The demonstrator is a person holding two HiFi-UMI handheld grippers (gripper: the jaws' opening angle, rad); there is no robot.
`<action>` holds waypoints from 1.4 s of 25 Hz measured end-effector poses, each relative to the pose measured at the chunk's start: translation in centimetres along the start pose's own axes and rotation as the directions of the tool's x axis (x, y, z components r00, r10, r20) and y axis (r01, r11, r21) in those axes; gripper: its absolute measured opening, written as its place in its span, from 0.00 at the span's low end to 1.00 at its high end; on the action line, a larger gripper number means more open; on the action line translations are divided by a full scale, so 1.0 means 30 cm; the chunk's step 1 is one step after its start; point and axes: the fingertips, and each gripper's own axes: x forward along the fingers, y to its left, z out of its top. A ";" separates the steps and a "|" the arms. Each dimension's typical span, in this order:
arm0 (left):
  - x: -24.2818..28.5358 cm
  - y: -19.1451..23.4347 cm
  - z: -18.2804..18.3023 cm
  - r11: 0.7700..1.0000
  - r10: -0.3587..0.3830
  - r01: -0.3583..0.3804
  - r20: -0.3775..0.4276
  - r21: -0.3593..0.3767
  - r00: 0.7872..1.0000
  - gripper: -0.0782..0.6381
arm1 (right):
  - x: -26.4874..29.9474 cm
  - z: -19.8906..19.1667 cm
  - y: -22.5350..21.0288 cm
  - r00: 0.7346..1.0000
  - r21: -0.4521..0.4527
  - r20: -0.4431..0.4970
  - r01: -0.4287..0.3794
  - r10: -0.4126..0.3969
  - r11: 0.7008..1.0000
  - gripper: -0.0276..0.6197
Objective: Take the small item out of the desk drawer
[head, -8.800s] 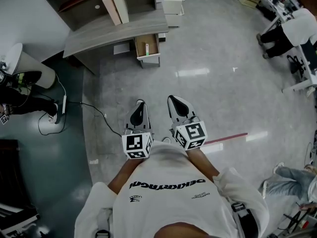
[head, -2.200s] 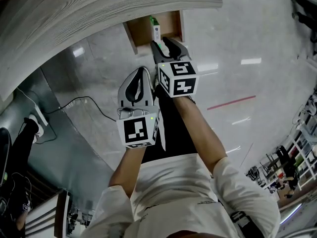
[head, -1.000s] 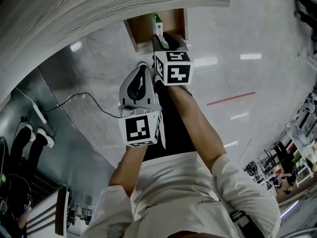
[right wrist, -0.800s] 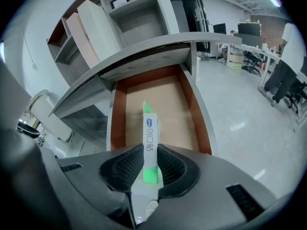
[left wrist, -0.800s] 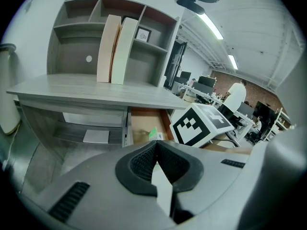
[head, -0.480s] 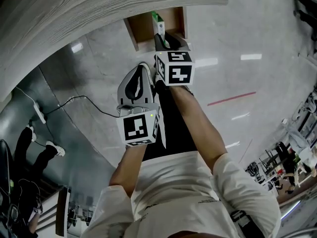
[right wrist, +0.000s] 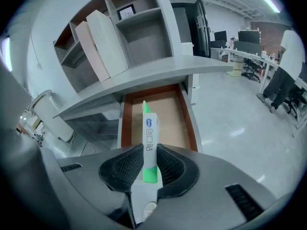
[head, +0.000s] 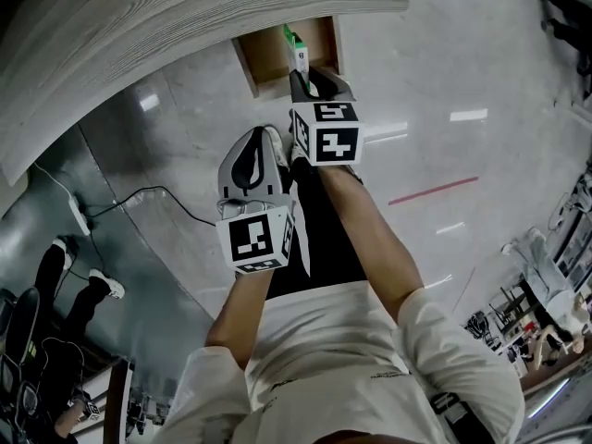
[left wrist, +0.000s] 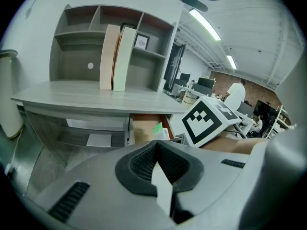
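Note:
A slim white and green box (right wrist: pixel 149 137) stands upright between the pads of my right gripper (right wrist: pixel 149 151), which is shut on it. The jaws have just been closing with the box between them. The box hangs over the open wooden drawer (right wrist: pixel 173 113) under the grey desk (right wrist: pixel 144 78). In the head view the right gripper (head: pixel 313 79) sits at the drawer's (head: pixel 266 60) front edge, with the box (head: pixel 297 50) sticking out ahead of it. My left gripper (head: pixel 265 139) waits nearer me, beside the right arm. Its jaws (left wrist: pixel 155 145) are shut with nothing in them.
A hutch with shelves (left wrist: pixel 76 47) sits on the desk, holding two upright folders (left wrist: pixel 116 56). A cable and power strip (head: pixel 79 213) lie on the floor at left, near a person's legs (head: pixel 55 285). Office desks and seated people (right wrist: pixel 283 66) are at right.
The right gripper has risen slightly over the drawer with the box clamped in it. The left gripper has stayed where it was.

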 end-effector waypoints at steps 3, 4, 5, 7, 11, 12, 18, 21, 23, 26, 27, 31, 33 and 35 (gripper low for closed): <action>-0.020 -0.003 0.022 1.000 -0.002 0.002 0.013 0.009 1.000 0.13 | -0.033 0.022 0.009 1.000 0.000 0.014 -0.001 0.001 1.000 0.21; -0.029 -0.004 0.029 1.000 -0.002 0.002 0.015 0.012 1.000 0.13 | -0.047 0.028 0.016 1.000 -0.003 0.019 -0.001 0.001 1.000 0.21; -0.039 -0.006 0.036 1.000 -0.002 0.002 0.016 0.015 1.000 0.13 | -0.062 0.031 0.023 1.000 -0.006 0.023 -0.003 0.003 1.000 0.21; -0.062 -0.013 0.051 1.000 0.001 -0.001 0.019 0.018 1.000 0.13 | -0.095 0.035 0.034 1.000 -0.015 0.025 -0.008 0.008 1.000 0.21; -0.107 -0.013 0.099 1.000 0.024 -0.025 0.031 0.014 0.999 0.13 | -0.167 0.063 0.052 0.999 -0.035 0.041 -0.016 0.017 0.999 0.21; -0.116 -0.012 0.113 0.999 0.030 -0.031 0.037 0.015 0.999 0.13 | -0.183 0.075 0.058 0.999 -0.041 0.049 -0.018 0.020 0.999 0.21; -0.185 -0.038 0.203 0.999 0.036 -0.037 0.061 0.027 0.997 0.13 | -0.305 0.124 0.096 0.996 -0.061 0.077 -0.040 0.044 0.997 0.21; -0.211 -0.050 0.249 0.999 0.034 -0.036 0.075 0.033 0.997 0.13 | -0.358 0.148 0.115 0.995 -0.070 0.090 -0.045 0.052 0.996 0.21; -0.226 -0.058 0.272 0.999 0.033 -0.036 0.080 0.035 0.996 0.13 | -0.388 0.159 0.128 0.994 -0.076 0.093 -0.052 0.059 0.996 0.21; -0.247 -0.071 0.302 0.998 0.031 -0.035 0.089 0.046 0.996 0.13 | -0.432 0.177 0.141 0.992 -0.083 0.107 -0.059 0.068 0.995 0.21; -0.255 -0.075 0.312 0.998 0.030 -0.035 0.093 0.050 0.995 0.13 | -0.448 0.185 0.145 0.991 -0.084 0.114 -0.061 0.070 0.995 0.21; -0.307 -0.095 0.366 0.998 0.032 -0.038 0.106 0.057 0.994 0.13 | -0.530 0.217 0.159 0.988 -0.086 0.133 -0.063 0.074 0.994 0.21; -0.331 -0.104 0.391 0.997 0.033 -0.040 0.113 0.061 0.993 0.13 | -0.570 0.234 0.165 0.987 -0.088 0.144 -0.064 0.076 0.994 0.21; -0.352 -0.111 0.414 0.997 0.035 -0.043 0.121 0.065 0.992 0.13 | -0.607 0.250 0.174 0.984 -0.093 0.156 -0.069 0.083 0.993 0.21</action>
